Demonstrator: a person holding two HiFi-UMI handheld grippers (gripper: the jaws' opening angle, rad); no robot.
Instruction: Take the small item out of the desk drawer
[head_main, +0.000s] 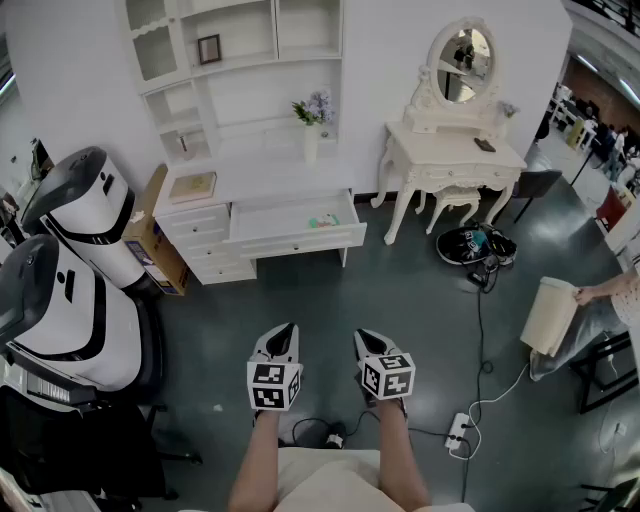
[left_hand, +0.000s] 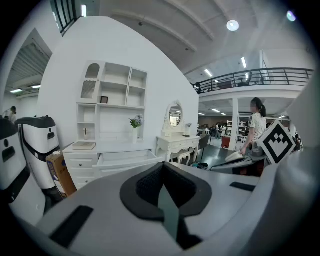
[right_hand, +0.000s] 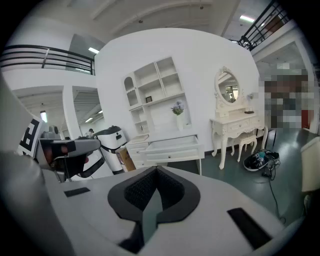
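Both grippers, the left gripper (head_main: 282, 335) and right gripper (head_main: 367, 340), are held shut and empty at lower centre, while the small item (head_main: 322, 221) is seen in the open desk drawer (head_main: 300, 242) well above, roughly midway between them, so neither is judged nearer.

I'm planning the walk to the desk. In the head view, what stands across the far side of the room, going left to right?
White-and-black machine → cardboard box → open drawer → dressing table → white bin
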